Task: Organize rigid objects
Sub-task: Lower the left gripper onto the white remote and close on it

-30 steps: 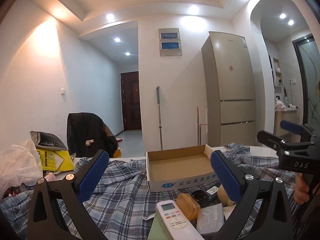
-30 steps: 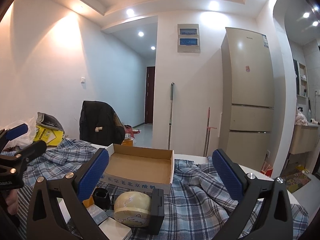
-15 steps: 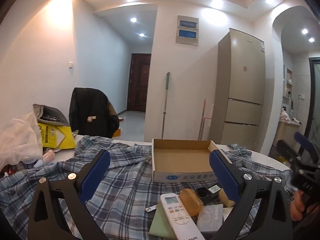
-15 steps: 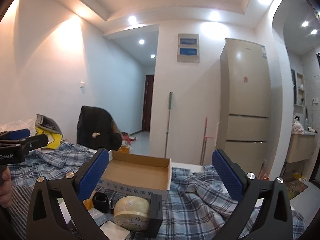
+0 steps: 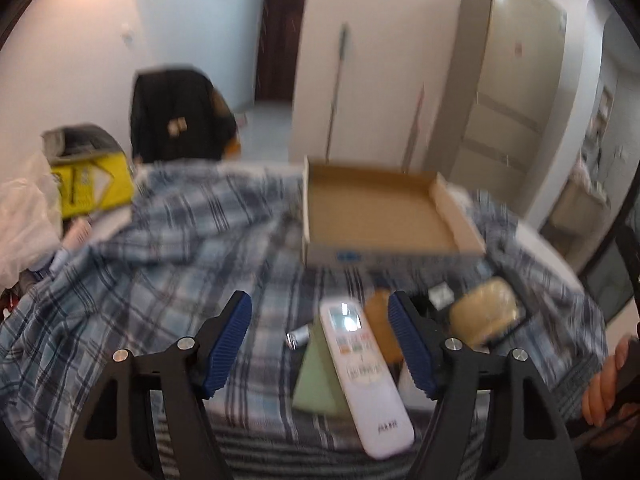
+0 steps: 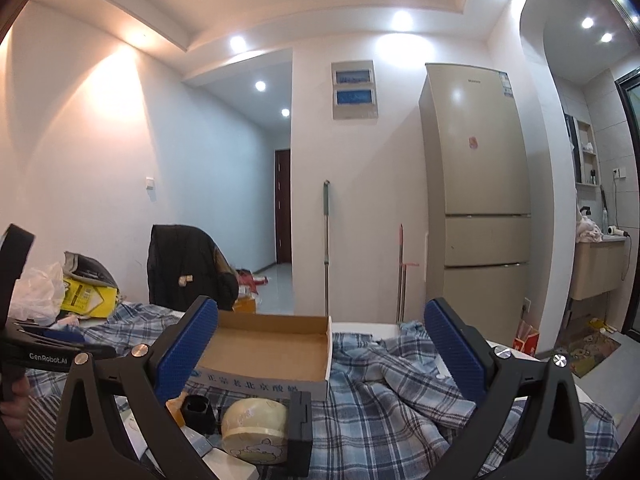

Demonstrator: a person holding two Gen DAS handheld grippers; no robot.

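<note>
My left gripper [image 5: 318, 304] points down at a cluster of items on the plaid cloth, and its jaws are closing. A white remote [image 5: 360, 368] lies between the blue pads [image 5: 228, 340], which stand apart from it. The remote rests on a pale green wedge [image 5: 316, 384], with a tan case [image 5: 380, 320] and a small silver cylinder [image 5: 298, 338] beside it. A cream rounded object [image 6: 256, 428] sits to the right beside a black block [image 6: 300, 428] and a small black cup [image 6: 198, 412]. An open cardboard box [image 5: 384, 258] stands empty behind them. My right gripper [image 6: 320, 306] is held level, wide open, holding nothing.
A blue plaid cloth [image 5: 160, 280] covers the table. A yellow bag [image 5: 92, 188] and a white plastic bag [image 5: 24, 224] sit at the far left, and a chair with a black jacket [image 5: 176, 116] is behind. A hand [image 5: 604, 392] holds the other gripper's handle at the right edge.
The left gripper has tipped downward and moved toward the remote, and its jaws have narrowed around it. The right gripper has stayed about where it was.
</note>
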